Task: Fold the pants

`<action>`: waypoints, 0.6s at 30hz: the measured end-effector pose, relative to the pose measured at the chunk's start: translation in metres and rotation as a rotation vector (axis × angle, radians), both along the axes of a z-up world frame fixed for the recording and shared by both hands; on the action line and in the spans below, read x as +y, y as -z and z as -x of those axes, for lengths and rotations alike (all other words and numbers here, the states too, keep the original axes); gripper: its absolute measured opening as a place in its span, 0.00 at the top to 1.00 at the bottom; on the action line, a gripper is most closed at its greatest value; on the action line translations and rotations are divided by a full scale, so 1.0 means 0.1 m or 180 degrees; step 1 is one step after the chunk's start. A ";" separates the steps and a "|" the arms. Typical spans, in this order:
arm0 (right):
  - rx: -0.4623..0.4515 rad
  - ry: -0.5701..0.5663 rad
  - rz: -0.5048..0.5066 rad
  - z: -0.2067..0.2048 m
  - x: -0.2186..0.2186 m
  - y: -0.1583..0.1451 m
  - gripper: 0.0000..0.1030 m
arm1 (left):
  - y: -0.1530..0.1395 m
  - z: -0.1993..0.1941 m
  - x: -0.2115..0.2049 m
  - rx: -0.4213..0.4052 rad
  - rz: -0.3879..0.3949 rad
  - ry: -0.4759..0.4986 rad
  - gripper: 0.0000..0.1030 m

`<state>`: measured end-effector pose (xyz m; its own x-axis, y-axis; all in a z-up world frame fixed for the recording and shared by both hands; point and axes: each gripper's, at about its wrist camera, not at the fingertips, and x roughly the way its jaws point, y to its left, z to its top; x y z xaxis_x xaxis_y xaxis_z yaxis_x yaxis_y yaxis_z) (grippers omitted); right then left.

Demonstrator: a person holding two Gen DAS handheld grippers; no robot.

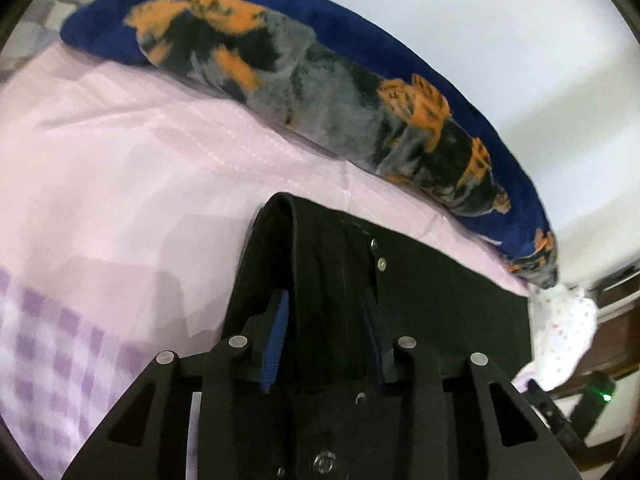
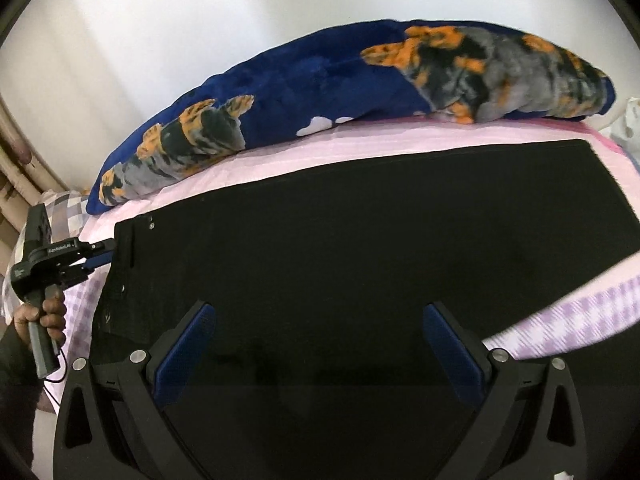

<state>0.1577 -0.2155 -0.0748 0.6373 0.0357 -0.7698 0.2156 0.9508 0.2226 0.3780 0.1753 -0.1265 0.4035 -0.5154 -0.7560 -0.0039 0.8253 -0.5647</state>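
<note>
Fingers (image 1: 276, 344) of left gripper (image 1: 326, 340) clamp black pants (image 2: 360, 240); right gripper (image 2: 318, 344) open.

The pants (image 2: 360, 248) are spread on the bed sheet (image 1: 120, 200) ahead of both claws; the blanket (image 2: 320, 80) is laid beyond them.

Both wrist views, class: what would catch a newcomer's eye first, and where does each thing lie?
The black pants lie spread across the pale pink bedsheet, filling the middle of the right wrist view. Behind them, along the white wall, lies a plush navy blanket with an orange, grey and black print. The left gripper is clamped on the pants' waistband, while the right gripper hangs open above the cloth.
</note>
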 end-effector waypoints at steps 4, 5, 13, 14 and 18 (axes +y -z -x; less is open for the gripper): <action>0.0008 -0.0047 -0.0011 -0.24 0.01 0.07 0.00 | 0.10 -0.15 0.02 0.0077 0.0205 0.0120 0.68; 0.0012 -0.0059 -0.0013 -0.28 0.01 0.08 0.00 | 0.12 -0.18 0.01 0.0092 0.0240 0.0141 0.69; 0.0025 -0.0190 -0.0046 -0.53 0.04 0.21 0.00 | 0.13 -0.51 -0.02 0.0069 0.0368 0.0254 0.69; 0.0024 -0.0209 -0.0043 -0.56 0.04 0.22 0.00 | 0.13 -0.55 -0.04 0.0060 0.0365 0.0253 0.69; 0.0047 -0.0329 -0.0018 -0.63 0.01 0.24 0.00 | 0.13 -0.56 -0.07 0.0011 0.0268 0.0099 0.88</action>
<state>0.2210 -0.2146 -0.0983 0.6186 0.1049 -0.7787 0.1198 0.9669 0.2254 0.4341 0.1683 -0.1391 0.3839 -0.5894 -0.7108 0.0189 0.7747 -0.6321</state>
